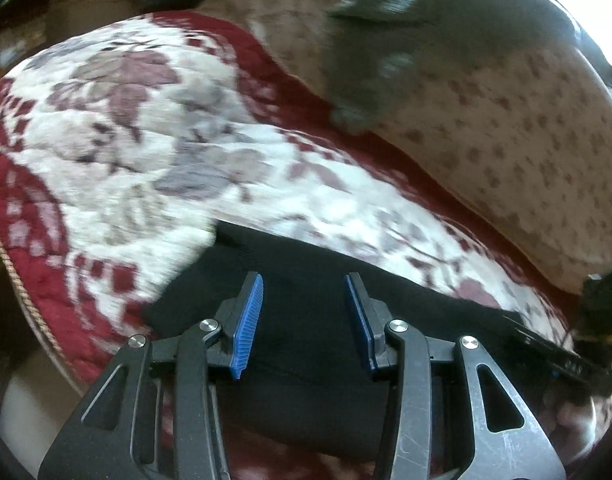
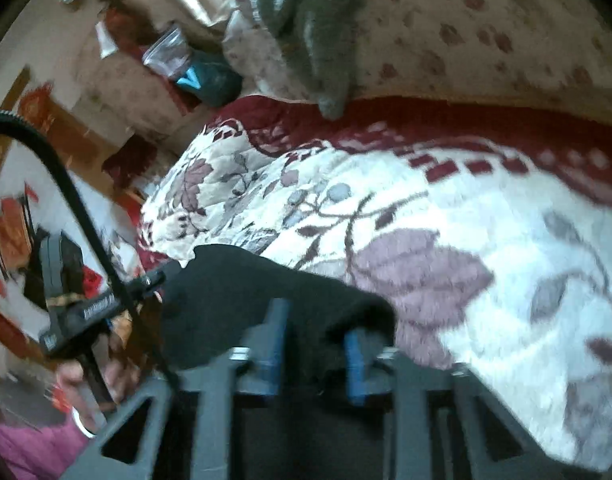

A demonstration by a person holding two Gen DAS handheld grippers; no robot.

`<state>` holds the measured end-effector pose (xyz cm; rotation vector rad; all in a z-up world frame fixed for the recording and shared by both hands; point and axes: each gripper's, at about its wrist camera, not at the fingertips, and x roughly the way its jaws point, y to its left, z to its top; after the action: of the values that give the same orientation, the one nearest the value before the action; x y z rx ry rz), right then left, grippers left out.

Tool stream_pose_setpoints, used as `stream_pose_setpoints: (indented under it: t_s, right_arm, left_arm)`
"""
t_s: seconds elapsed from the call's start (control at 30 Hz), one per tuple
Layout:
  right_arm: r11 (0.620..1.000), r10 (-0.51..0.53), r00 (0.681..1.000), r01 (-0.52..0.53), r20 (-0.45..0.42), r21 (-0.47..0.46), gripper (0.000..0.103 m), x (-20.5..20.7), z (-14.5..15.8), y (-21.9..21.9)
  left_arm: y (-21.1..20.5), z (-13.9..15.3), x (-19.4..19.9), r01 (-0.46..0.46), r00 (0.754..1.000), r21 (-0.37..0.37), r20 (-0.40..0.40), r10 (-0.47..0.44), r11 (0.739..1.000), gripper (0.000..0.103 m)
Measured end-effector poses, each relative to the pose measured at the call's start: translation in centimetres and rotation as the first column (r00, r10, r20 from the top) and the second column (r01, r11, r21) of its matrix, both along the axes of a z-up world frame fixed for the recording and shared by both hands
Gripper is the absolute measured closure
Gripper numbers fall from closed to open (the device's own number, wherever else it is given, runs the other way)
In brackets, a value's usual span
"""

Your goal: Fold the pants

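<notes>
Black pants (image 1: 306, 320) lie folded on the flowered quilt (image 1: 118, 128), just under both grippers. Left gripper (image 1: 304, 320) jaws gape open; right gripper (image 2: 314, 356) jaws too. Bare quilt stretches ahead to the red border.

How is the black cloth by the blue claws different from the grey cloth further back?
The black pants are near-black and lie on the floral quilt, under the open left gripper. The grey garment is paler and sits farther back, on the spotted beige cover, with no gripper near. Both are soft fabric.
</notes>
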<state>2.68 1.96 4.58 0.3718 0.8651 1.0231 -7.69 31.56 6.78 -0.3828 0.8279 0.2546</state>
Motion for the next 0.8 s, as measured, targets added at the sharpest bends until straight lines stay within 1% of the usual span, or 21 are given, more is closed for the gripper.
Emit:
stream_pose_setpoints:
  t_s: [0.03, 0.07, 0.13, 0.27, 0.37, 0.43, 0.5, 0.57, 0.73, 0.8]
  right_arm:
    - [1.000, -0.014, 1.000, 0.015, 0.024, -0.004, 0.093, 0.0, 0.2, -0.1]
    - [0.999, -0.033, 0.999, 0.032, 0.041, 0.025, 0.093, -0.2, 0.4, -0.5]
    - [0.996, -0.071, 0.997, 0.069, 0.041, 0.059, 0.093, -0.2, 0.3, -1.0]
    - [0.995, -0.099, 0.995, 0.099, 0.010, -0.006, 0.093, 0.1, -1.1, -0.2]
    - [0.996, -0.091, 0.996, 0.091, -0.010, -0.022, 0.092, 0.5, -1.0, -0.1]
    - [0.995, -0.093, 0.995, 0.092, -0.034, -0.033, 0.088, 0.6, -0.8, -0.3]
    - [0.994, -0.106, 0.994, 0.105, -0.039, -0.032, 0.078, 0.3, -0.6, -0.7]
    - [0.992, -0.125, 0.992, 0.125, -0.024, -0.015, 0.072, -0.4, -0.1, -1.6]
    - [0.990, -0.135, 0.991, 0.136, -0.008, 0.040, 0.072, -2.6, 1.2, -4.0]
    - [0.989, -0.141, 0.990, 0.141, 0.010, 0.036, 0.072, -3.5, 1.5, -4.7]
  left_arm:
    - [0.9, -0.2, 0.0, -0.027, 1.000, 0.001, -0.006, 0.027, 1.000, 0.063]
    - [1.4, -0.4, 0.0, -0.038, 0.999, 0.000, -0.009, 0.038, 0.999, 0.063]
    - [2.3, -1.0, 0.0, -0.058, 0.998, 0.001, -0.018, 0.058, 0.998, 0.063]
    - [2.7, -2.5, -0.1, -0.078, 0.996, -0.008, -0.047, 0.077, 0.997, 0.063]
    - [2.6, -3.3, -0.2, -0.075, 0.996, 0.009, -0.051, 0.075, 0.997, 0.063]
    - [2.5, -3.2, -0.3, -0.075, 0.996, 0.020, -0.049, 0.076, 0.997, 0.063]
    - [2.3, -2.8, -0.3, -0.078, 0.996, 0.032, -0.048, 0.079, 0.996, 0.063]
    - [2.1, -2.3, -0.5, -0.075, 0.996, 0.034, -0.036, 0.076, 0.997, 0.063]
    - [0.1, -0.7, -1.3, -0.038, 0.999, 0.036, -0.003, 0.038, 0.999, 0.063]
    - [-1.1, -0.4, -1.5, -0.015, 1.000, 0.042, 0.004, 0.015, 0.999, 0.063]
